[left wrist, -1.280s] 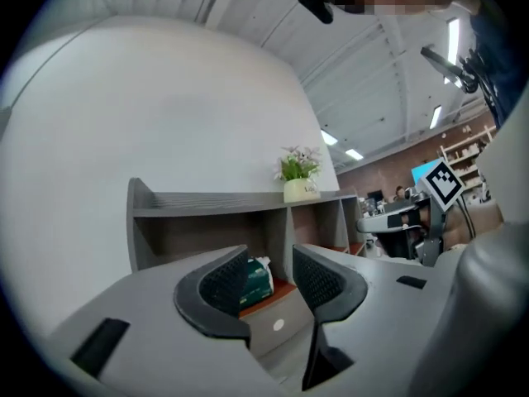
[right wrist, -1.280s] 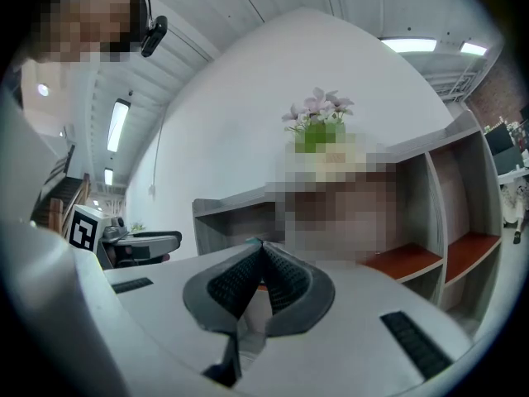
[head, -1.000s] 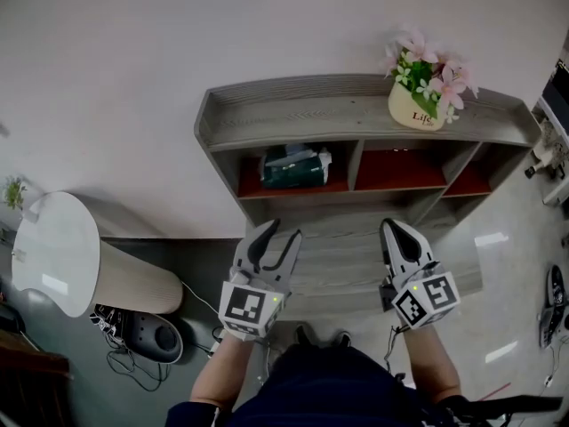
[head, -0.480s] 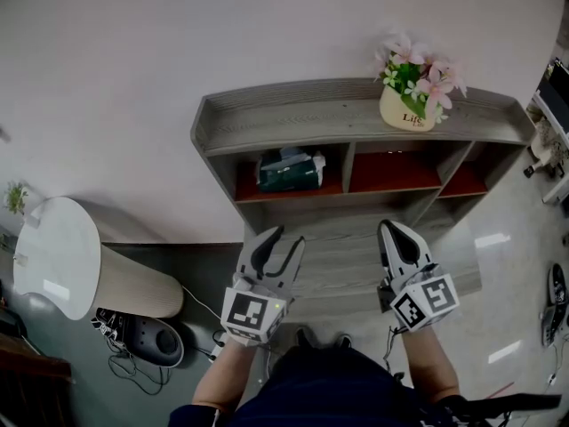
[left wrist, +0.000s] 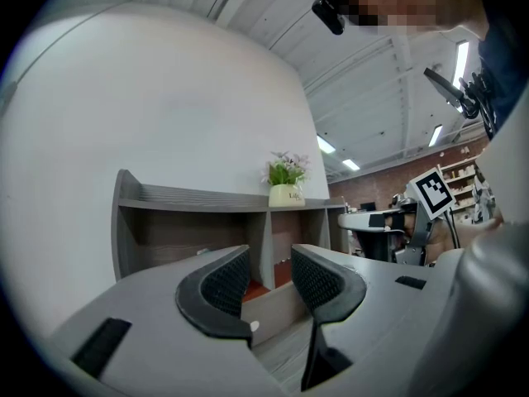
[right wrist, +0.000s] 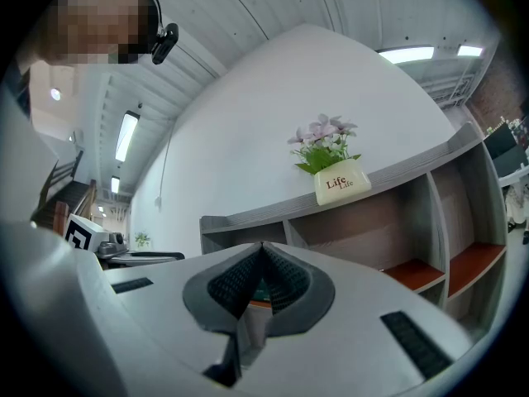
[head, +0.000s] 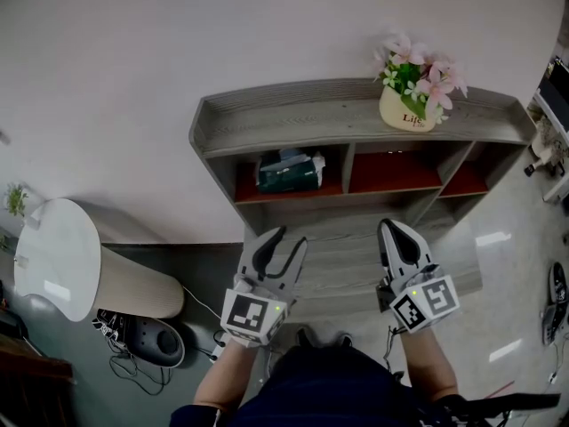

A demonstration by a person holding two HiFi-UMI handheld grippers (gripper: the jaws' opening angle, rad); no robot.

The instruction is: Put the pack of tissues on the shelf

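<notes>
the pack of tissues [head: 290,171] lies in the left compartment of the shelf [head: 356,118], well apart from both tools. the left hand-held gripper [head: 288,237] hangs below it, jaws slightly parted and empty. the right hand-held gripper [head: 393,230] has its jaws closed on nothing.

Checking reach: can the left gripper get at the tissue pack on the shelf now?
Probably yes: the left gripper is open and empty, and nothing stands between it and the tissue pack in the shelf.
</notes>
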